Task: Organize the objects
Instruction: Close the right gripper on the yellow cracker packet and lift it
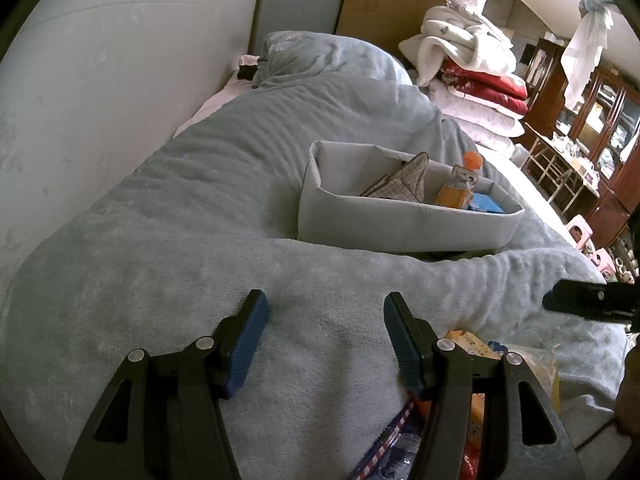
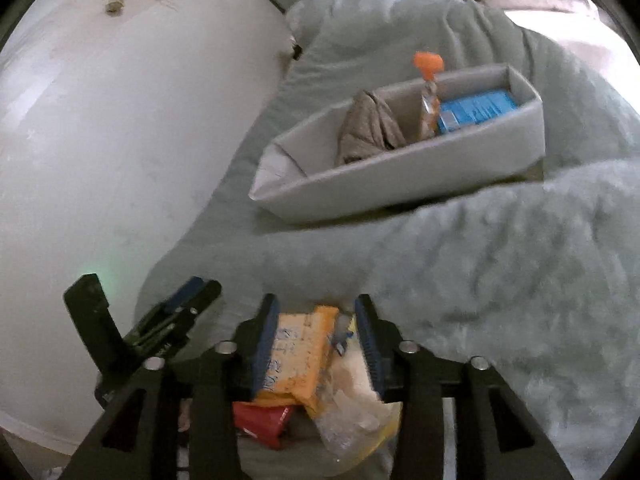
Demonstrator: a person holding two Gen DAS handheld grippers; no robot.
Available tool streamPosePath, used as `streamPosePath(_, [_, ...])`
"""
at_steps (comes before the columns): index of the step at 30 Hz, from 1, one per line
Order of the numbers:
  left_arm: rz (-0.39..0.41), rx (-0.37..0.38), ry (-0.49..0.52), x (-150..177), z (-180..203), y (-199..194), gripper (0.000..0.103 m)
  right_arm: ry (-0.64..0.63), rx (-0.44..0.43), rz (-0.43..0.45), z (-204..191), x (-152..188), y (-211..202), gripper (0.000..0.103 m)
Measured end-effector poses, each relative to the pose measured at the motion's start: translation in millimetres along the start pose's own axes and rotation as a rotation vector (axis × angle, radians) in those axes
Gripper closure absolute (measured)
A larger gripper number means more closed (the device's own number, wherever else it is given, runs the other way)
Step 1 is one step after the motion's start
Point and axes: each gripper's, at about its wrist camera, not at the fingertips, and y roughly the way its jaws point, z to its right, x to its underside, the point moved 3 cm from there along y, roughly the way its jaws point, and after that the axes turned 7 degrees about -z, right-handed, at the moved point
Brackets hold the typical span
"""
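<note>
Left wrist view: the left gripper (image 1: 324, 338) hangs over a grey fleece blanket (image 1: 180, 248) with its blue pads about half apart and nothing between them. Beyond it, on the blanket, sits a grey fabric storage bin (image 1: 400, 222). Inside the bin lie a checked cloth pouch (image 1: 404, 184), an orange-capped drink pouch (image 1: 456, 186) to the right of it, and a blue packet (image 1: 486, 204) at the bin's right end. Nearer than the bin, beside the gripper's right finger, a yellow snack packet (image 1: 470, 344) peeks out. A black piece of the right gripper (image 1: 592, 300) shows at the right edge; its jaws cannot be seen here. Folded bedding (image 1: 468, 60) is stacked behind the bin.

Right wrist view: the right gripper (image 2: 316, 340) is half open, and the yellow snack packet (image 2: 300, 352) lies between its pads; the blur hides whether they press on it. Below that lie a red packet (image 2: 260, 420) and a clear plastic bag (image 2: 356, 408). The storage bin (image 2: 400, 184) sits farther up the blanket. The left gripper (image 2: 188, 292) shows to the left.
</note>
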Motion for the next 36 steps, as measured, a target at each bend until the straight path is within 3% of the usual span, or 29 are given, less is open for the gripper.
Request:
streamPosePath(1, [0.000,0.000,0.000,1,0,0,0.043,0.003,-0.008,-0.018,1,1,4,0.040])
streamPosePath(8, [0.006,0.005,-0.001,1,0,0,0.042,-0.081,0.038,-0.135,-22,6,25,0.038])
streamPosePath(15, [0.007,0.008,0.000,2,0,1,0.042,-0.232,0.201,-0.350,-51,22,77,0.030])
streamPosePath(16, [0.007,0.007,0.002,2,0,1,0.042,-0.242,0.196,-0.357,-53,23,80,0.025])
streamPosePath(23, [0.007,0.007,0.001,2,0,1,0.042,-0.275,0.189,-0.384,-59,27,81,0.024])
streamPosePath(28, [0.004,-0.001,0.008,2,1,3,0.041,-0.326,0.200,-0.418,-64,25,93,0.013])
streamPosePath(33, [0.002,-0.007,0.015,2,2,4,0.040,-0.364,0.189,-0.442,-64,27,100,0.013])
streamPosePath(36, [0.002,-0.007,0.015,2,2,4,0.040,-0.329,0.150,-0.410,-56,22,94,0.019])
